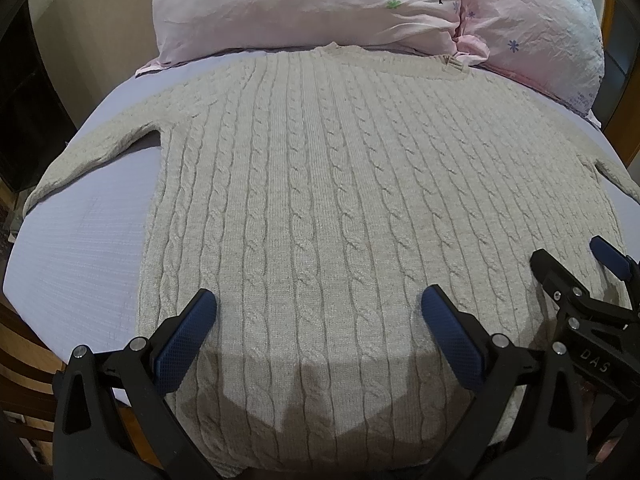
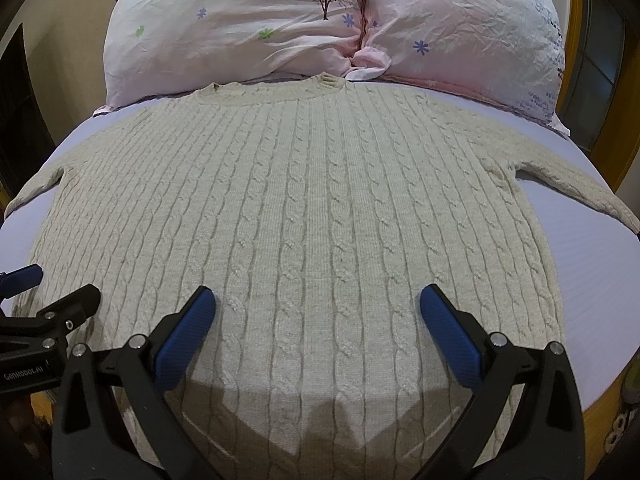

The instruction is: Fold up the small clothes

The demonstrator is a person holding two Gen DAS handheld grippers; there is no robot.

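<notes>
- Sweater [image 1: 312,200]: a beige cable-knit one lies flat and spread out on the bed [image 1: 80,248], which has a pale lavender cover. Its neckline [image 2: 264,94] points toward the pillows and its hem is nearest the cameras.
- Its sleeves stretch outward to either side; the left sleeve [image 1: 92,156] runs toward the left edge of the bed, and the right sleeve [image 2: 580,192] runs toward the right edge.
- Left gripper [image 1: 318,312]: held low over the lower part of the sweater, pointing forward along the garment toward the pillows. Its blue-padded fingers [image 1: 184,344] are spread wide apart with only knit fabric showing between them; it grasps nothing.
- Right gripper [image 2: 318,312]: in the same pose just beside the left one, level with it and aimed the same way. Its blue pads [image 2: 452,336] are likewise splayed wide and hold nothing.
- Whether the fingertips of either gripper touch the knit or hover just above it cannot be told from these views.
- Each gripper shows at the edge of the other's camera: the right one at the right side of the left wrist view [image 1: 576,276], the left one at the left side of the right wrist view [image 2: 52,300].
- Shadows of both tools fall on the hem area directly below them.
- Two pink floral pillows [image 2: 248,32] lean side by side at the head of the bed, just beyond the neckline.
</notes>
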